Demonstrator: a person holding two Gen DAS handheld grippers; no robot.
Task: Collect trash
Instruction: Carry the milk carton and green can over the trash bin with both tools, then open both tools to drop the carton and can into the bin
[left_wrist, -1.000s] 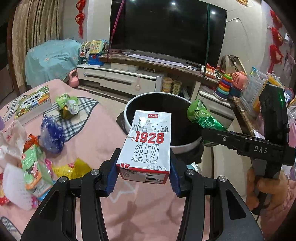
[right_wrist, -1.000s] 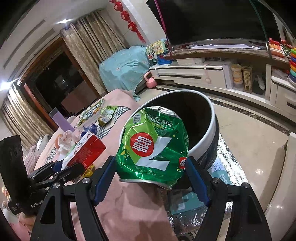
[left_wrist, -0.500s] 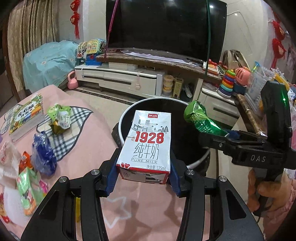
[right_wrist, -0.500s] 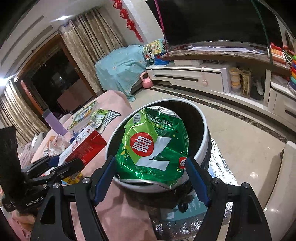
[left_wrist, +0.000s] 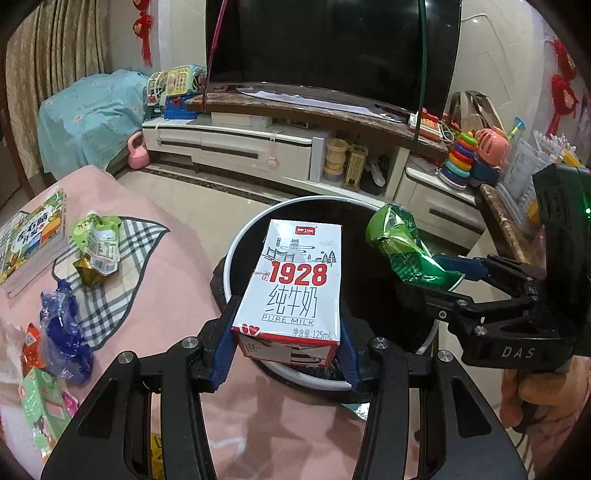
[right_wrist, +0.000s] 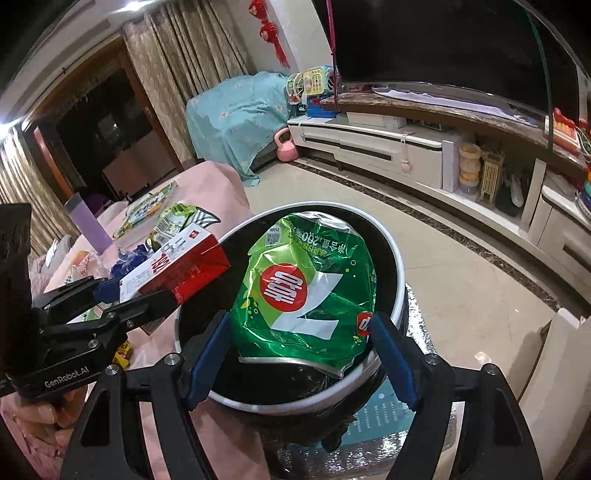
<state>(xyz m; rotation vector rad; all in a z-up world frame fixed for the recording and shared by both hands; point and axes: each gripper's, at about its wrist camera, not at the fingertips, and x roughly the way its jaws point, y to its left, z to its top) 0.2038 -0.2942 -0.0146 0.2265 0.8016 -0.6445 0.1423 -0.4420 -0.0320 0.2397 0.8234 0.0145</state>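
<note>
Above the round black waste bin with the white rim (left_wrist: 236, 254), both tools hang with their loads over its dark mouth. On the bin's table side, the left gripper (left_wrist: 286, 360) has its blue pads pressed to the two flanks of a small white-and-red milk carton printed "1928 PURE MILK" (left_wrist: 295, 288), which stands upright between them, its base over the near rim and its top toward the middle of the opening. Toward the bin's far side from the table, the right gripper (right_wrist: 301, 354) is clamped on a crumpled green foil snack bag with a red circle and a white stripe (right_wrist: 306, 291); the bag fills most of the opening in the right wrist view, and its lower silver edge lies inside the rim line. Seen from the left wrist, that bag (left_wrist: 402, 251) sits above the bin's right edge, apart from the carton, with dark open bin between the two. Left of the bin lies the pink cloth-covered table (left_wrist: 166, 280), whose edge meets the bin's side. On it, away from the bin, rest a green-and-white pouch (left_wrist: 96, 240) on a checked cloth (left_wrist: 118, 295), a crushed blue plastic wrapper (left_wrist: 62, 332), a colourful children's book (left_wrist: 33, 236) and more wrappers at the frame's left edge. Beyond the bin, bare pale floor (right_wrist: 461, 288) runs to a white TV cabinet (left_wrist: 236, 147).
</note>
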